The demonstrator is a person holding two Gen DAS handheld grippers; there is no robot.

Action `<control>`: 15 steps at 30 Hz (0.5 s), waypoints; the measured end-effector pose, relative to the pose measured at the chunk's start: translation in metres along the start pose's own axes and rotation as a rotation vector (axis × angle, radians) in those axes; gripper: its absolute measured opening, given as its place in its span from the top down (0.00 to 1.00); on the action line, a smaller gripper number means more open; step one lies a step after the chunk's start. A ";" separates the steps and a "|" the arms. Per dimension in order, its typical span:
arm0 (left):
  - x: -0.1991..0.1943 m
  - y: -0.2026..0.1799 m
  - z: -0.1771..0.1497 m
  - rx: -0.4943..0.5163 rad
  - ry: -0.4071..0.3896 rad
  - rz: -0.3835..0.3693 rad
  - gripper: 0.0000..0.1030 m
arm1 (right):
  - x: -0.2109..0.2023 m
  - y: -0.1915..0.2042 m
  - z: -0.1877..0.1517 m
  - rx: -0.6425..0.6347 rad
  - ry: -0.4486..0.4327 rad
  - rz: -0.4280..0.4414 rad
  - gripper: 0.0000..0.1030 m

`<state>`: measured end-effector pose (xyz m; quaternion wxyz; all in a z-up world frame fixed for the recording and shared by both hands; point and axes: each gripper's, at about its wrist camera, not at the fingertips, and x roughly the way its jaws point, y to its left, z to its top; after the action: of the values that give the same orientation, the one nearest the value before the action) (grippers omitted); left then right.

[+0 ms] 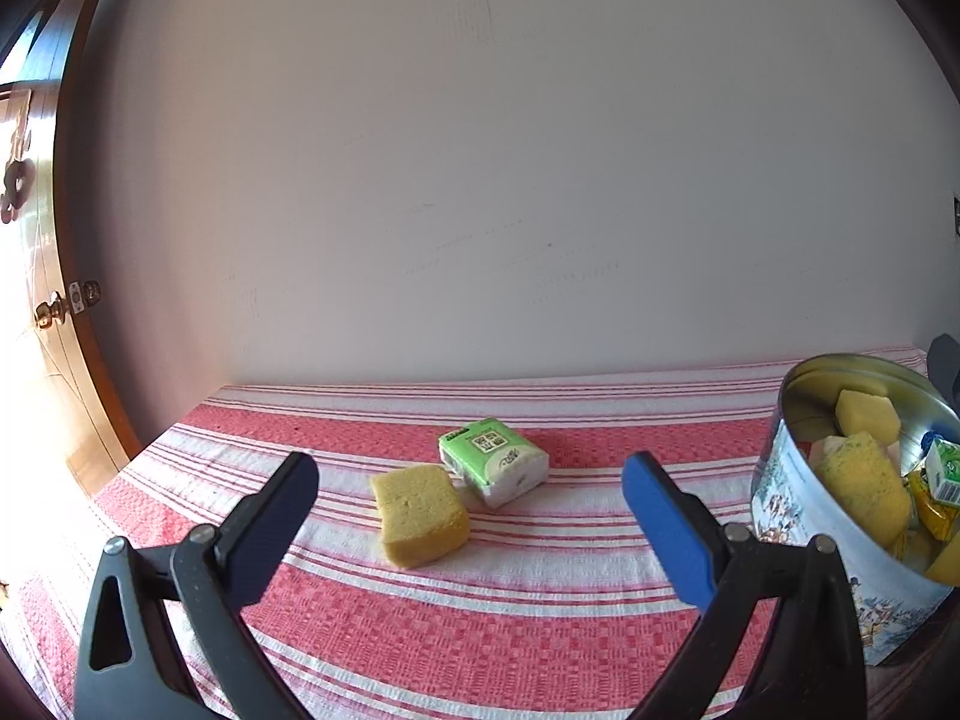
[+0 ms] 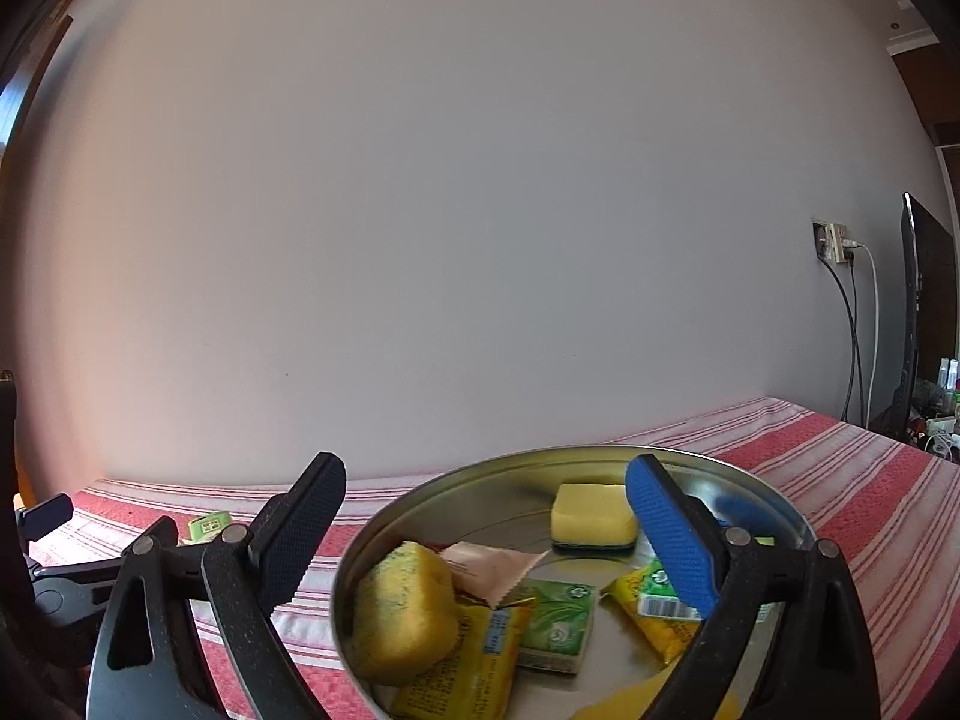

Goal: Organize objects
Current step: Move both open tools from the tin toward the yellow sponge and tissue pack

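A yellow sponge (image 1: pixel 420 513) lies on the red-and-white striped cloth (image 1: pixel 480 630), touching a green-and-white tissue pack (image 1: pixel 493 461) just behind it. My left gripper (image 1: pixel 471 483) is open, its fingers spread to either side of the sponge and short of it. At the right stands a round metal tin (image 1: pixel 792 504) that holds sponges and packets. My right gripper (image 2: pixel 486 501) hangs open over the tin (image 2: pixel 420 498), empty. Inside the tin lie a rough yellow sponge (image 2: pixel 402 612), a smooth yellow sponge (image 2: pixel 591 513), a green carton (image 2: pixel 555 621) and yellow packets (image 2: pixel 465 672).
A plain wall runs along the far edge of the cloth. A wooden door with a brass knob (image 1: pixel 51 312) stands at the left. At the far right are a wall socket with cables (image 2: pixel 834 243) and a dark screen (image 2: pixel 924 312). The left gripper's body (image 2: pixel 54 576) sits left of the tin.
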<state>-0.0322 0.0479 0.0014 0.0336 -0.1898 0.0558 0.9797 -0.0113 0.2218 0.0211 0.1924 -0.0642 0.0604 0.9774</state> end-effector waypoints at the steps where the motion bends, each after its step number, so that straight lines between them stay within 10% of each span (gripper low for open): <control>1: 0.002 0.005 0.000 -0.005 0.003 0.008 0.01 | 0.002 0.007 -0.001 -0.006 0.008 0.015 0.07; 15: 0.030 0.062 -0.002 -0.040 0.075 0.072 0.01 | 0.035 0.064 -0.010 -0.057 0.109 0.117 0.07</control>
<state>-0.0647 -0.0122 -0.0063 -0.0078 -0.2248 0.0442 0.9734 -0.0671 0.1747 0.0119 0.1297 -0.1191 0.0466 0.9833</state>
